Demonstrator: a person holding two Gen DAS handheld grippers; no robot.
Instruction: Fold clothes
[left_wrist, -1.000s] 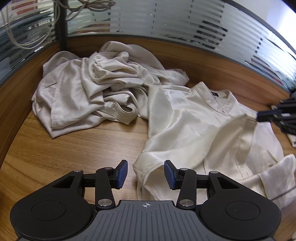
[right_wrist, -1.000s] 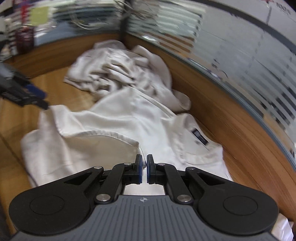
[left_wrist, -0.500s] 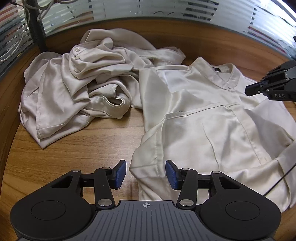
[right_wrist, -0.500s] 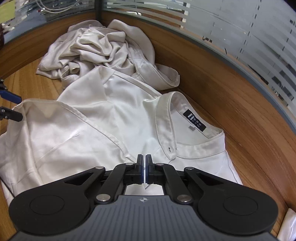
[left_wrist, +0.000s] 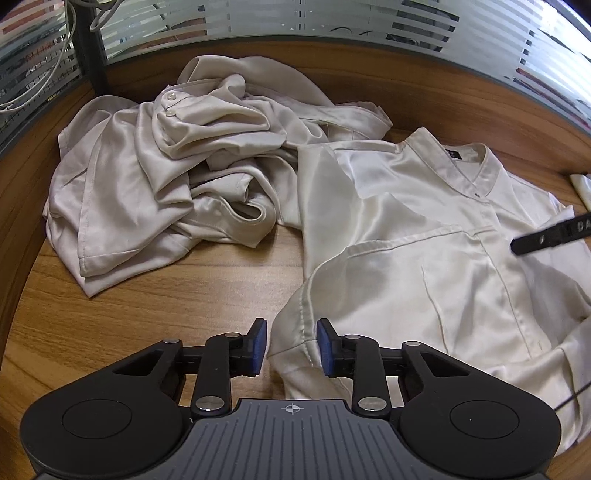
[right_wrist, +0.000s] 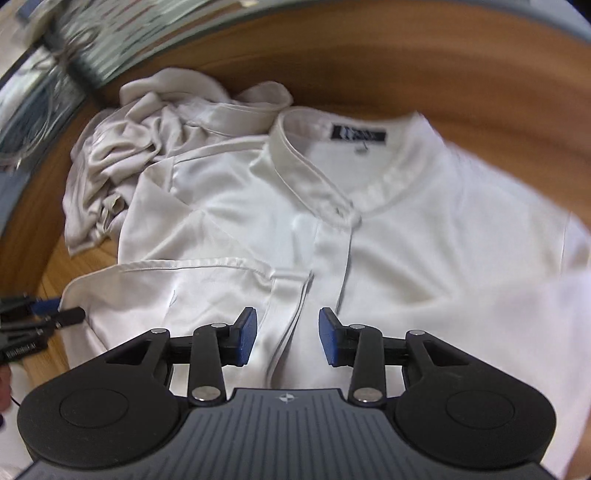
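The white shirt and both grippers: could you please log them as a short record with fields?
surface: wooden table
spread garment: white shirt, front up, collar toward the wall
collar label: dark tag
second garment: crumpled beige shirt, beside the white one on its left in the left wrist view
left gripper: jaws closing, folded shirt edge between them, pads not yet pressing
right gripper: jaws opening over the shirt's button placket, nothing held
fold progress: not yet folded
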